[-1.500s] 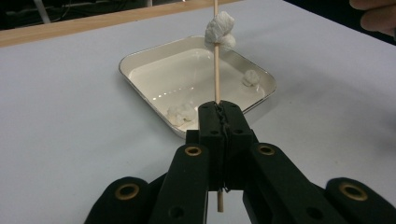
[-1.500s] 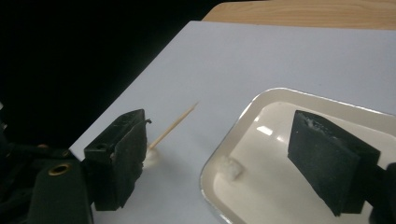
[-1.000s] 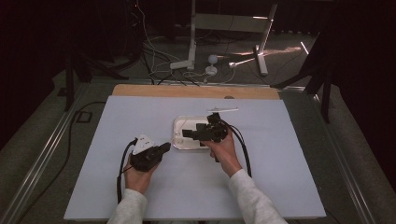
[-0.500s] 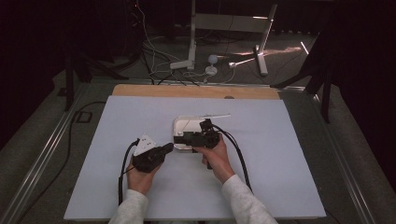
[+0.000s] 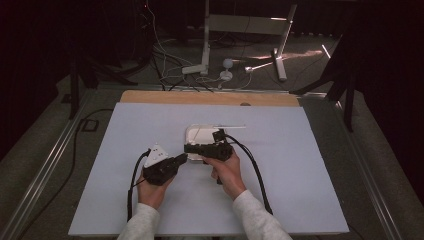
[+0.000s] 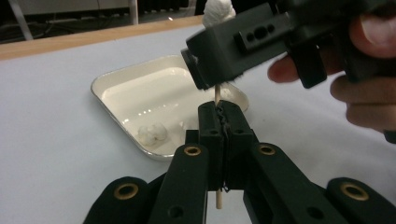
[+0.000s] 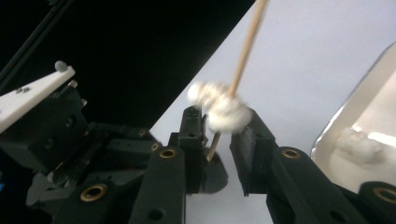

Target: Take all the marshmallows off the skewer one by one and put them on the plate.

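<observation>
My left gripper (image 6: 219, 112) is shut on a thin wooden skewer (image 6: 217, 93), which it holds upright just in front of the white tray (image 6: 112, 77). A white fluffy ball (image 7: 219, 112) is speared on that skewer (image 7: 243, 60). My right gripper (image 7: 222, 123) is closed on the ball from both sides, directly above the left gripper's tips. In the high view the right gripper (image 5: 187, 148) reaches left across the tray's near left corner, over the left gripper (image 5: 182, 158). Another white ball (image 6: 152, 133) lies in the tray.
The tray (image 5: 192, 131) sits mid-table on a pale sheet (image 5: 300, 190), with a wooden strip (image 5: 150, 96) along the far edge. Cables trail back from both grippers toward the person. Stands and wires (image 5: 205, 70) lie on the floor beyond the table.
My right gripper has moved left from over the tray to just above the left gripper's tips. The left gripper has barely moved.
</observation>
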`<state>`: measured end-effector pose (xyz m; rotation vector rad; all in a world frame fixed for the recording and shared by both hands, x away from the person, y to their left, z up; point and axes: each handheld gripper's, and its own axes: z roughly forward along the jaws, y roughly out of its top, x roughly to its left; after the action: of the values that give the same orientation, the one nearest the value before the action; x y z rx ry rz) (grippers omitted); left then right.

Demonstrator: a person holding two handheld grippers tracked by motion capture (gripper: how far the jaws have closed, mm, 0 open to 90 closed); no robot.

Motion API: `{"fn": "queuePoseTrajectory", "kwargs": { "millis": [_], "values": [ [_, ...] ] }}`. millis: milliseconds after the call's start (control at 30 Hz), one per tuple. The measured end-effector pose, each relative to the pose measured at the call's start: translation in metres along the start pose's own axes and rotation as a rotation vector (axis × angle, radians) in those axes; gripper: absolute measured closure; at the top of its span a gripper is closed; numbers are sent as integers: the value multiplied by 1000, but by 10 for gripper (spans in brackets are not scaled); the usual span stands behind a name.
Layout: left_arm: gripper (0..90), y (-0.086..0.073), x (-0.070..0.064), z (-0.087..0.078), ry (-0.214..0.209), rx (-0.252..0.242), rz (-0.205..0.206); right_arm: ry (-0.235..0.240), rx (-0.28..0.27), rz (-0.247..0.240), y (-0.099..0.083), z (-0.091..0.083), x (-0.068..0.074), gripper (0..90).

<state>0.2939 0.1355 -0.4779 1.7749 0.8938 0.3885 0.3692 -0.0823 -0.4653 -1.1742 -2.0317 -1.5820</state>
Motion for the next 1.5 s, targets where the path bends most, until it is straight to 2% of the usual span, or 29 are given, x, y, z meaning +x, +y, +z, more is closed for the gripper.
{"fn": "queuePoseTrajectory", "kwargs": {
  "millis": [100,233,333,500,667,700,733,767,800,833,900,1000,1067,1100,1167,1200,1233,1267,1300,1333,1367,1400,1500],
  "values": [
    [899,1,-1,0,7,-3,1,6,-5,6,-3,2,1,710],
    [900,-1,-2,3,3,16,9,15,-46,30,-6,1,0,785],
    [900,0,-2,3,0,10,11,-16,-65,20,-5,-1,1,857],
    [900,0,-1,1,-10,0,16,-47,-76,-29,-4,-3,7,867],
    [900,1,1,-3,-20,-24,15,-55,-92,-40,1,-5,13,867],
    [900,1,1,-3,-14,-15,21,-67,-122,-43,4,-8,15,873],
    [900,-1,1,-3,-8,4,38,-67,-122,-43,4,-8,15,873],
    [900,-3,1,-4,-21,-14,24,-74,-165,-19,9,-14,13,876],
    [900,-2,2,-5,-28,-11,14,-61,-174,10,15,-20,10,874],
    [900,-2,0,-3,-19,0,37,-65,-147,-17,19,-20,10,871],
    [900,-2,1,-3,-41,-19,23,-105,-118,-79,23,-21,17,872],
    [900,1,2,-7,-33,-35,25,-81,-132,-66,29,-23,16,867],
    [900,-1,4,-6,-37,-30,16,-88,-135,-64,30,-22,16,868],
    [900,-3,4,-6,-36,-23,18,-100,-143,-63,30,-22,17,868],
    [900,-6,3,-6,-39,4,27,-105,-202,-37,34,-29,14,876],
    [900,-9,3,-5,-20,46,44,-148,-242,-32,43,-42,9,892],
    [900,-12,4,-4,-9,76,54,-148,-242,-32,43,-42,9,892],
    [900,-16,6,-4,-3,95,44,-155,-262,-33,46,-49,8,894],
    [900,-16,8,-4,-1,97,31,-165,-266,-48,54,-61,7,893],
    [900,-15,10,-5,5,90,17,-181,-210,-91,59,-64,10,892],
    [900,-14,11,-5,14,86,7,-230,-171,-149,61,-66,14,892],
    [900,-13,10,-5,21,85,7,-260,-150,-190,62,-67,17,892],
    [900,-11,9,-5,29,74,-3,-279,-120,-221,63,-66,18,891]
  ]
}}
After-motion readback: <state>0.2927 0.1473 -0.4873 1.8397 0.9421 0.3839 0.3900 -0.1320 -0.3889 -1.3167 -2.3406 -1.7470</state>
